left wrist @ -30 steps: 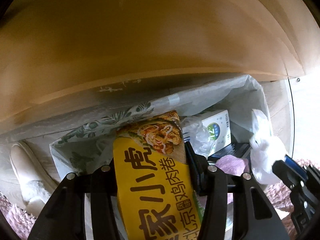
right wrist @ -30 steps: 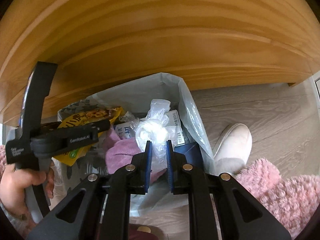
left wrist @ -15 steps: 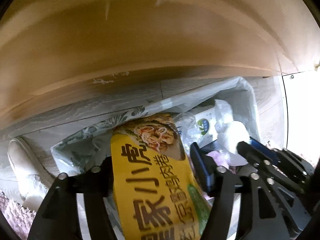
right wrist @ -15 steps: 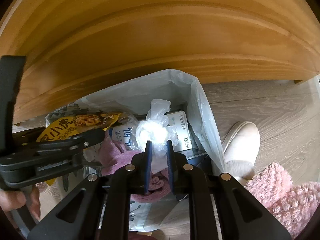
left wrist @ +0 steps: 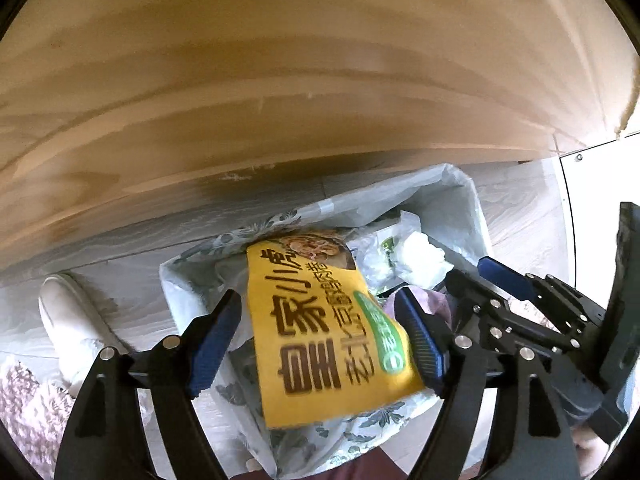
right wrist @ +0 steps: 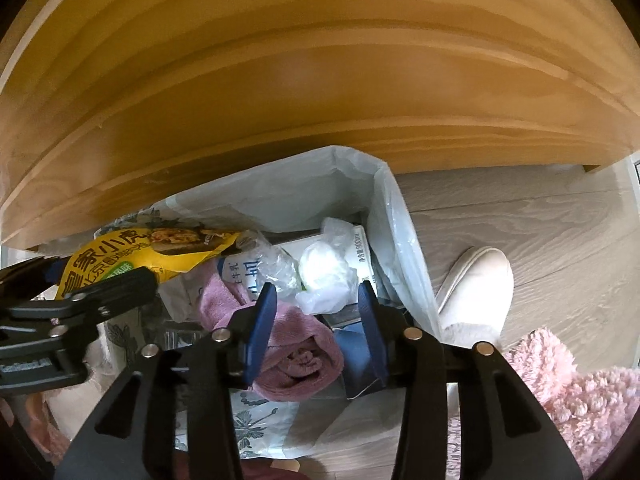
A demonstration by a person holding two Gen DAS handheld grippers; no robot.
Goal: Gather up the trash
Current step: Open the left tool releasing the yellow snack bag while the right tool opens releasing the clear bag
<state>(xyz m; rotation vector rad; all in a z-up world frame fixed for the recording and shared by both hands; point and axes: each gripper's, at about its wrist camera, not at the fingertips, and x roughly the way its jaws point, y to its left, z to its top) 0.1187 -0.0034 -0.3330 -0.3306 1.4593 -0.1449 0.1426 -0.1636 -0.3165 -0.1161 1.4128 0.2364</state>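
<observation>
Trash bag, bottom hidden under rubbish

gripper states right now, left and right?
Left gripper: open, jaws just opened; yellow food packet between the pads, released.
Right gripper: open, jaws just opened; white plastic wad dropped in the bin bag.

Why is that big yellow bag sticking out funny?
The yellow snack packet lies tilted across the rim of the lined trash bin, only partly inside, between the open left gripper fingers. The white crumpled plastic bag is already inside.
</observation>
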